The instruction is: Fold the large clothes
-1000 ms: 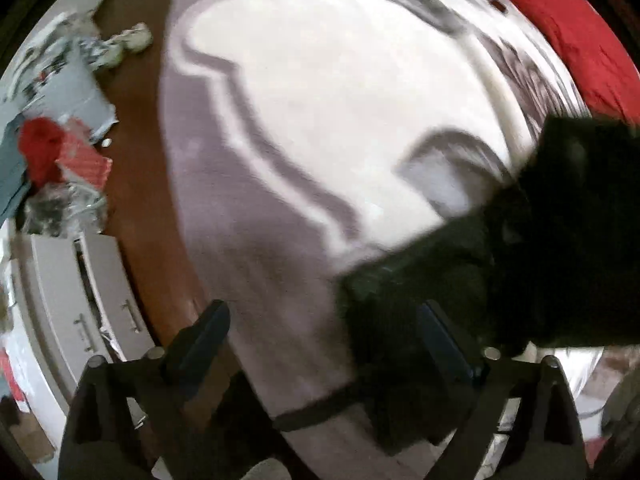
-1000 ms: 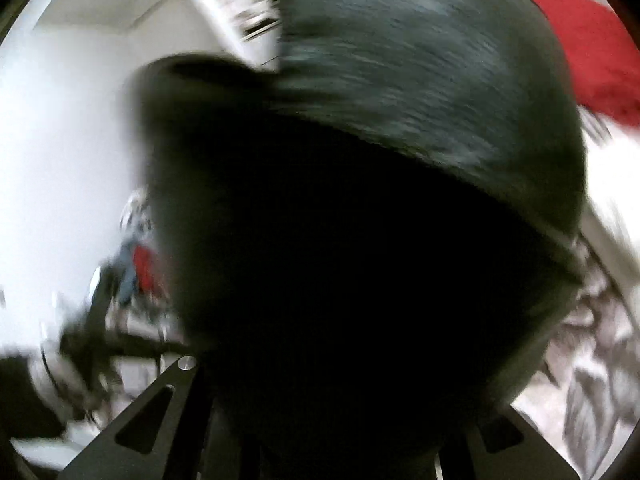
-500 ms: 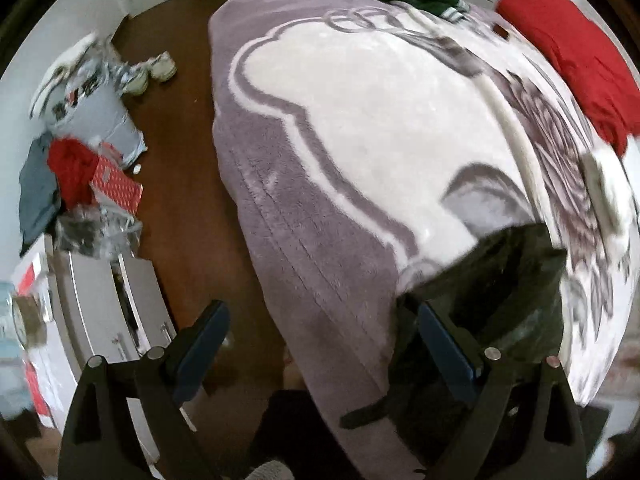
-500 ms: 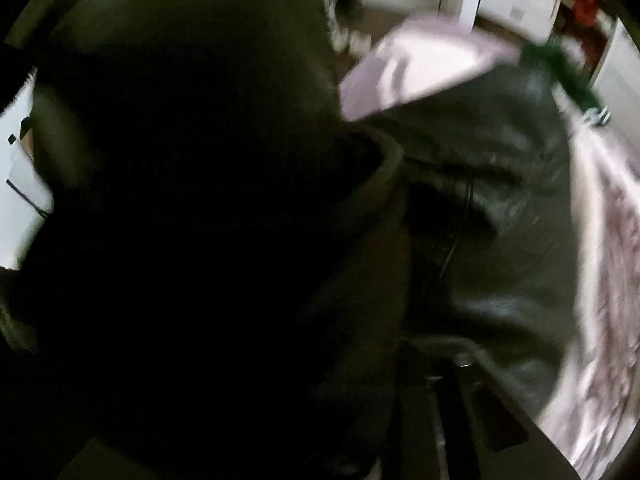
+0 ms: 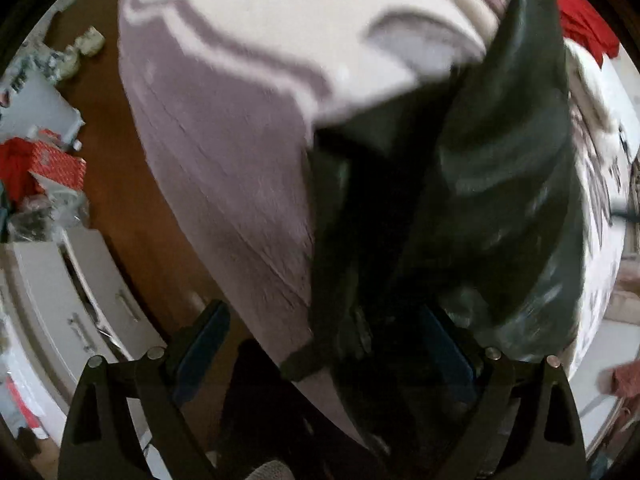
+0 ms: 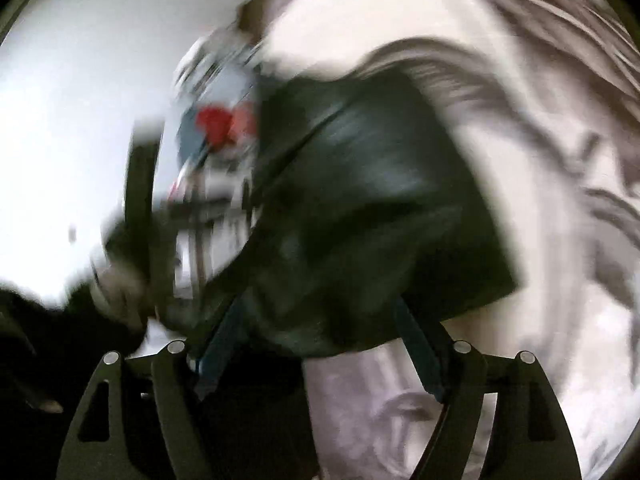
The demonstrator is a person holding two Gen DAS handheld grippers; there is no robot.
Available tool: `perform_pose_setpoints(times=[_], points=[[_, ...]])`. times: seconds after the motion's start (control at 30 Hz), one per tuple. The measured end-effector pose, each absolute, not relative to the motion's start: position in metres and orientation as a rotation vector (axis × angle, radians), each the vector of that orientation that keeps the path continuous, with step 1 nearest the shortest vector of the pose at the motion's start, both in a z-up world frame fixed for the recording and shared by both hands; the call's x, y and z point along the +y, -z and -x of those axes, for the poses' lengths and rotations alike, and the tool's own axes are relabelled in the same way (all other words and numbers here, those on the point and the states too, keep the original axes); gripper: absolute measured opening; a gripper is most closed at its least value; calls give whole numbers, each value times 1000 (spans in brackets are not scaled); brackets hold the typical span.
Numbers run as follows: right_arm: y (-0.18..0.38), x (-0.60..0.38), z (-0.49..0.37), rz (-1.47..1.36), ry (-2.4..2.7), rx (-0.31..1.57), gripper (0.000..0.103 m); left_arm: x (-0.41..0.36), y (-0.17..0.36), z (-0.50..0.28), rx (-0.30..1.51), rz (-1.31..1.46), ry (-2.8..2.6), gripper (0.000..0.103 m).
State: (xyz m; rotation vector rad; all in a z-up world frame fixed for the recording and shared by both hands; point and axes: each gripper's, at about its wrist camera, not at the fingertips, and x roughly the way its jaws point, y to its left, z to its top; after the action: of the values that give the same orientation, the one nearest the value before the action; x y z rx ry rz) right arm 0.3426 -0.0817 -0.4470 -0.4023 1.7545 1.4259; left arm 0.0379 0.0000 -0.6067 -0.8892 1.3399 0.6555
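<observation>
A large dark garment (image 5: 480,200) hangs over the near edge of the bed with the purple and white blanket (image 5: 240,140). My left gripper (image 5: 320,332) is open with wide jaws; the garment drapes over its right finger (image 5: 444,344) and fills the space between. In the right wrist view the same dark garment (image 6: 360,208) lies bunched between the spread fingers of my right gripper (image 6: 316,344), above the blanket (image 6: 540,160). The right jaws stand wide apart. Both views are motion blurred.
Brown wooden floor (image 5: 132,184) runs left of the bed. A pile of red and grey things (image 5: 36,160) and white drawers (image 5: 80,300) stand at the left. A red cloth (image 5: 580,12) lies at the bed's far right.
The left gripper has moved closer to the bed and the garment now covers much more of its view. The right view has swung from full cover to showing blanket and garment.
</observation>
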Motion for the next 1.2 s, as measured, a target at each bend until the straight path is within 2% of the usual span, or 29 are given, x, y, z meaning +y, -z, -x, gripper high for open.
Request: perform_pose_setpoints(times=[0.13,0.23,0.3,0.4,0.53,0.57,0.6,0.67,0.87,1.0,1.07,1.13,1.17,1.2], points=[[492,-24,-367,411,-1393,1871,86,3,628,-25,1324,973,-632,99],[546,22,-375,468,-1460,2054,86,10,633,-22,1313,997,-625,99],[567,23,-362,466,-1538,2157,97,12,636,-21,1311,1001,-620,99],[594,23,-332,542,-1673,2233,102,12,639,-23,1305,1002,-613,99],[586,17,-313,588,-1687,2102,102,16,638,-20,1318,989,-637,99],[577,11,-312,562,-1660,2043,97,19,636,-20,1322,980,-648,99],[569,4,-314,520,-1632,2015,84,22,631,-20,1320,970,-662,99],[557,-11,-321,411,-1517,2013,68,34,617,-16,1298,960,-703,99],[498,-99,-337,-86,-1242,1861,49,82,552,-18,1182,890,-838,99],[475,-196,-359,-499,-958,1722,46,93,514,-44,1117,820,-822,99],[467,-255,-362,-610,-784,1585,45,89,507,-63,1117,767,-780,99],[476,-301,-365,-687,-630,1546,46,78,503,-84,1134,696,-731,99],[480,-316,-368,-701,-596,1550,50,67,501,-100,1151,661,-698,99],[489,-331,-365,-712,-541,1587,62,62,502,-112,1163,643,-661,99]])
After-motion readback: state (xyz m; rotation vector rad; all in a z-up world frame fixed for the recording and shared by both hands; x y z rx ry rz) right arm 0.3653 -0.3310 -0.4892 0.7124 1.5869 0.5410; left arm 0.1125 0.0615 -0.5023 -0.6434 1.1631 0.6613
